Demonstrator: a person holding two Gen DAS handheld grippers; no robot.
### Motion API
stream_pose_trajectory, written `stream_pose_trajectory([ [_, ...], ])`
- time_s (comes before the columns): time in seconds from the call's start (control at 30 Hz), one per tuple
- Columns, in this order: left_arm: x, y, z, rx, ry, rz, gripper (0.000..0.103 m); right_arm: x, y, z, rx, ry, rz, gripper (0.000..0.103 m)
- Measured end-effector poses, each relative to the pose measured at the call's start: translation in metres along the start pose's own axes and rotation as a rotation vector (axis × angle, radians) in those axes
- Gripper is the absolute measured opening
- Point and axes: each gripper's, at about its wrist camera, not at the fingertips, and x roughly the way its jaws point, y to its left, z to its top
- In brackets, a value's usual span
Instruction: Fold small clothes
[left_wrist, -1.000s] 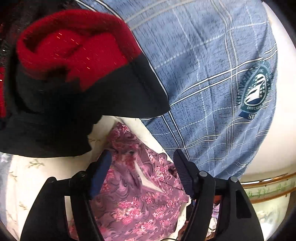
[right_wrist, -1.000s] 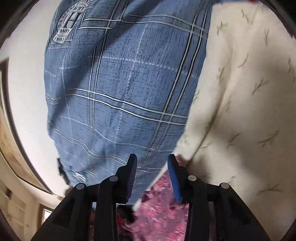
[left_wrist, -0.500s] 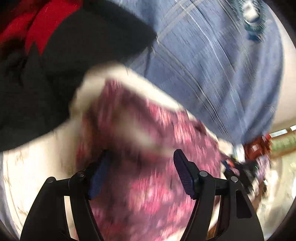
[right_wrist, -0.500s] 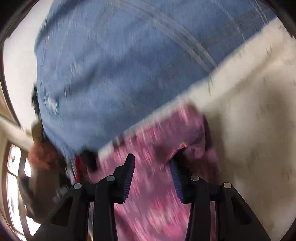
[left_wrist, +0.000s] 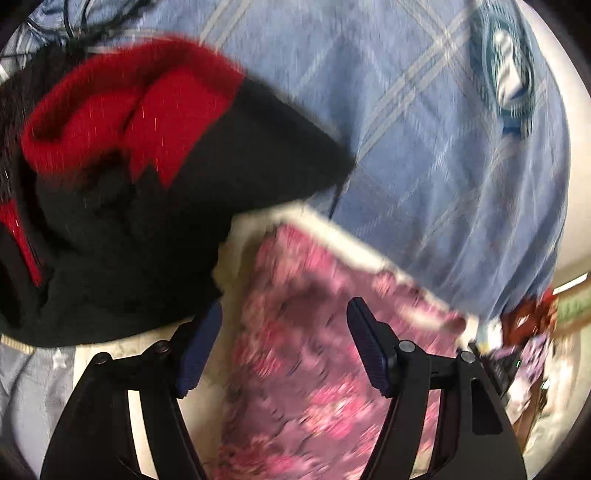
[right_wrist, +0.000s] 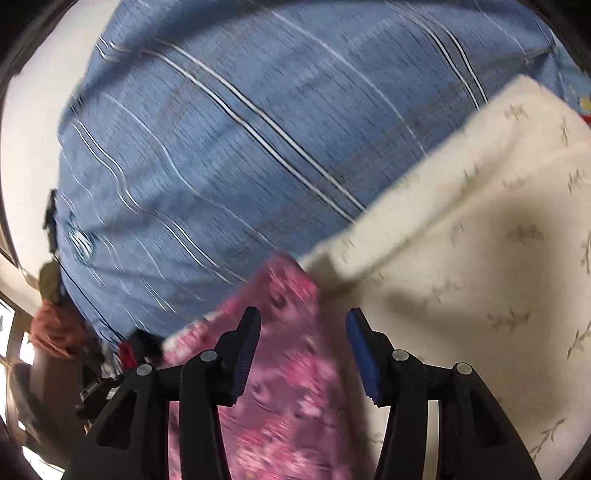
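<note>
**Desk:** What has changed in the last second?

**Operator:** Both cameras swing off the blue plaid-striped quilt (right_wrist: 229, 155) and onto the pink floral-print cloth garment (left_wrist: 306, 354), which a second ago showed only as a crumpled corner low in view. Now it fills the space ahead of my left gripper (left_wrist: 284, 347), lying on the cream leaf-patterned sheet (right_wrist: 480, 258), beside the black-and-red knitted garment (left_wrist: 140, 177).

**Desk:** And the grippers?

**Operator:** The left stands wide, empty, its pads clear of the cloth. My right gripper (right_wrist: 303, 354) is opening its jaws over the same pink fabric; nothing is pinched. I judge the fold is about to begin: both tools line up on one garment, no edge taken yet.
</note>
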Motion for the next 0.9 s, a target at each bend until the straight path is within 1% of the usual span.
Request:
stream_pose_trajectory([
  [0.1,0.017,0.002,-0.008,0.018,0.041,0.036,0.069,0.015,0.001,-0.007,-0.001,0.029,-0.014,0.052],
  [0.17,0.030,0.003,-0.006,-0.002,0.063,0.025,0.069,0.027,0.008,-0.008,-0.015,0.038,-0.020,0.052],
  [0.27,0.041,-0.002,0.003,-0.019,0.050,0.024,0.069,0.041,0.019,-0.003,-0.030,0.021,-0.039,0.052],
  [0.3,0.043,-0.004,0.005,-0.021,0.044,0.027,0.068,0.045,0.020,-0.002,-0.028,0.015,-0.044,0.050],
  [0.33,0.044,-0.008,0.008,-0.023,0.037,0.024,0.052,0.048,0.023,0.000,-0.038,0.018,-0.046,0.030],
  [0.37,0.043,-0.011,0.010,-0.015,0.024,0.019,0.036,0.051,0.032,0.001,-0.071,0.018,-0.057,0.006],
  [0.4,0.040,-0.015,0.011,0.004,0.004,0.035,0.033,0.048,0.040,0.002,-0.111,0.003,-0.045,0.005],
  [0.43,0.039,-0.018,0.012,0.017,-0.015,0.061,0.029,0.040,0.047,0.002,-0.137,-0.047,-0.033,0.005],
  [0.47,0.041,-0.019,0.013,0.033,-0.031,0.100,0.020,0.033,0.049,0.004,-0.143,-0.091,-0.037,0.005],
  [0.5,0.047,-0.017,0.016,0.036,-0.030,0.145,0.017,0.030,0.046,0.006,-0.124,-0.111,-0.055,0.005],
  [0.53,0.057,-0.016,0.021,0.024,-0.015,0.179,0.015,0.035,0.037,0.010,-0.089,-0.098,-0.094,0.005],
  [0.57,0.065,-0.010,0.027,-0.010,0.012,0.196,0.015,0.046,0.029,0.012,-0.060,-0.056,-0.144,0.005],
  [0.6,0.066,-0.006,0.027,-0.033,0.020,0.188,0.015,0.057,0.021,0.011,-0.049,-0.007,-0.201,0.005],
  [0.63,0.063,-0.003,0.027,-0.051,0.017,0.171,0.015,0.063,0.017,0.008,-0.044,0.023,-0.237,0.006],
  [0.67,0.057,-0.002,0.026,-0.054,0.010,0.157,0.015,0.063,0.014,0.004,-0.032,0.029,-0.226,0.009],
  [0.7,0.047,-0.002,0.023,-0.043,0.005,0.146,0.015,0.053,0.013,-0.002,-0.003,0.001,-0.176,0.012],
  [0.73,0.039,-0.003,0.019,-0.030,0.000,0.146,0.015,0.044,0.011,-0.005,0.018,-0.018,-0.153,0.013],
  [0.8,0.016,-0.001,0.007,0.005,-0.002,0.149,0.020,0.023,0.008,-0.015,0.038,-0.028,-0.099,0.015],
  [0.83,0.006,0.001,0.000,0.014,0.000,0.137,0.034,0.011,0.006,-0.022,0.031,-0.025,-0.106,0.018],
  [0.87,-0.006,0.006,-0.010,0.017,0.006,0.126,0.053,-0.003,0.004,-0.030,0.019,-0.019,-0.113,0.023],
  [0.9,-0.017,0.010,-0.022,0.009,0.005,0.111,0.059,-0.015,0.001,-0.038,0.013,-0.015,-0.107,0.027],
])
